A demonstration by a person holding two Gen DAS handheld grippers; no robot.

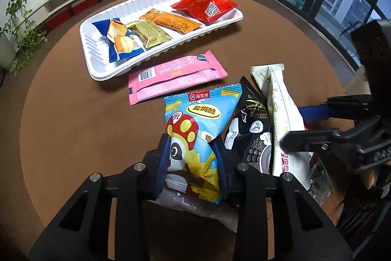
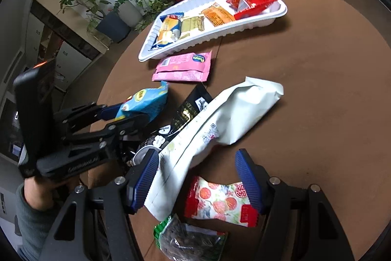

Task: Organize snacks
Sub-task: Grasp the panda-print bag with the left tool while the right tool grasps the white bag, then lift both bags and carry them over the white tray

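1. The desk (image 1: 73, 138) is holding a tray (image 1: 97, 70) and loose snacks.
2. The left hand-held gripper (image 1: 193, 163) is squeezing the blue bag (image 1: 195, 119); it is puffy, light and slippery, so mid-bag is best.
3. The right hand-held gripper (image 2: 198, 177) is hanging open over the white bag (image 2: 220, 119).

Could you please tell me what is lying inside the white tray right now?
The white tray holds four packets in a row: a blue packet, a gold packet, an orange packet and a red packet. Whatever lies beneath them is covered.
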